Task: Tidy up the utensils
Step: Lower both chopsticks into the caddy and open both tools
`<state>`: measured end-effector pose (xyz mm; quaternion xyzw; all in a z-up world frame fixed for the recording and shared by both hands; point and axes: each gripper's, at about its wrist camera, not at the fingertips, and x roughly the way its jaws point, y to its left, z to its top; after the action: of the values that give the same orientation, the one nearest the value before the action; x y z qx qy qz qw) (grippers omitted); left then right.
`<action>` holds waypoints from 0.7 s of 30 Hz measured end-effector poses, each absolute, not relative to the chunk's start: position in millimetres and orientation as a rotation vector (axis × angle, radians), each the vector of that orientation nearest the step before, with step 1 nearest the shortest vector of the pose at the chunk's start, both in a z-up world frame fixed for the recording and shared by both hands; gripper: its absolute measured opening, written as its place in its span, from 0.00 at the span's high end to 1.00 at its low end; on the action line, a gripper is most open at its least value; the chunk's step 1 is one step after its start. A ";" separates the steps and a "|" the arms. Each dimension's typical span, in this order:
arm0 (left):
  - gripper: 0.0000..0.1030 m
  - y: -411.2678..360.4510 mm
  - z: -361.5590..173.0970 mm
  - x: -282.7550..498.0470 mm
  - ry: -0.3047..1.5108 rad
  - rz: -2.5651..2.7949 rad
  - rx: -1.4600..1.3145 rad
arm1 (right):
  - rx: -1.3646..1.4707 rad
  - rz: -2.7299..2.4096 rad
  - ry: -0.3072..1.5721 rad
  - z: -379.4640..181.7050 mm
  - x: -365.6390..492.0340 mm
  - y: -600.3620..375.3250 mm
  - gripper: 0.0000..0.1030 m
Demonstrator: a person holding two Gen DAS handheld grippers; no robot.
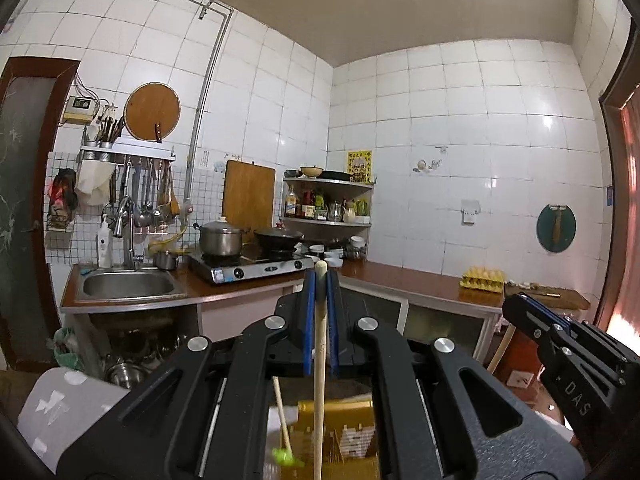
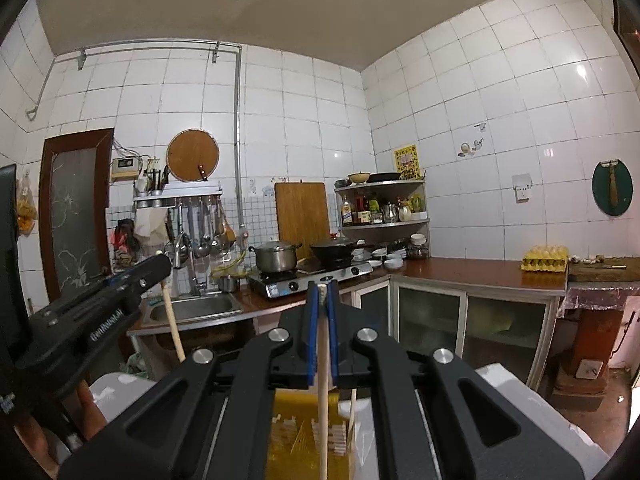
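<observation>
- My left gripper [image 1: 321, 280] is clenched on a pale round wooden stick [image 1: 319, 360]; its blunt rounded tip pokes just above the blue pads, and the shaft runs straight down between the fingers.
- My right gripper [image 2: 322, 294] is clamped on a second pale wooden stick [image 2: 323, 380], with a flat-cut tip and the same plain unvarnished look.
- Both sticks hang upright, raised above a yellow slotted utensil holder [image 2: 304, 432] that sits blurred below the grippers.
- A third thin stick [image 1: 282, 416] with a green tip leans beside the holder.
- Both grippers point level toward the brown kitchen counter [image 2: 460, 272].
</observation>
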<state>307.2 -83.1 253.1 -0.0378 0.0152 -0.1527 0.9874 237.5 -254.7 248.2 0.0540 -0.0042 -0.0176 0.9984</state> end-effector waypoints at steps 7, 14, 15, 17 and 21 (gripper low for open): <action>0.96 -106.1 225.7 368.6 0.063 -0.313 -0.037 | 0.105 -0.072 -0.006 227.9 292.1 -260.6 0.95; 0.95 -112.0 158.6 418.1 0.198 -0.319 -0.035 | 0.099 -0.085 0.084 183.6 332.6 -266.5 0.95; 0.95 -110.3 149.7 421.6 0.220 -0.314 -0.027 | 0.095 -0.086 0.098 177.4 335.1 -266.8 0.95; 0.95 -107.1 138.8 424.0 0.255 -0.317 -0.026 | 0.084 -0.085 0.132 168.8 336.1 -268.1 0.95; 0.85 -93.6 141.3 416.8 0.296 -0.318 -0.034 | 0.075 -0.082 0.187 170.0 329.9 -274.9 0.94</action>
<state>416.8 -93.6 141.3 -0.0169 0.1467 -0.1575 0.9764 329.9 -274.9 170.0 0.0376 0.0934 -0.0410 0.9941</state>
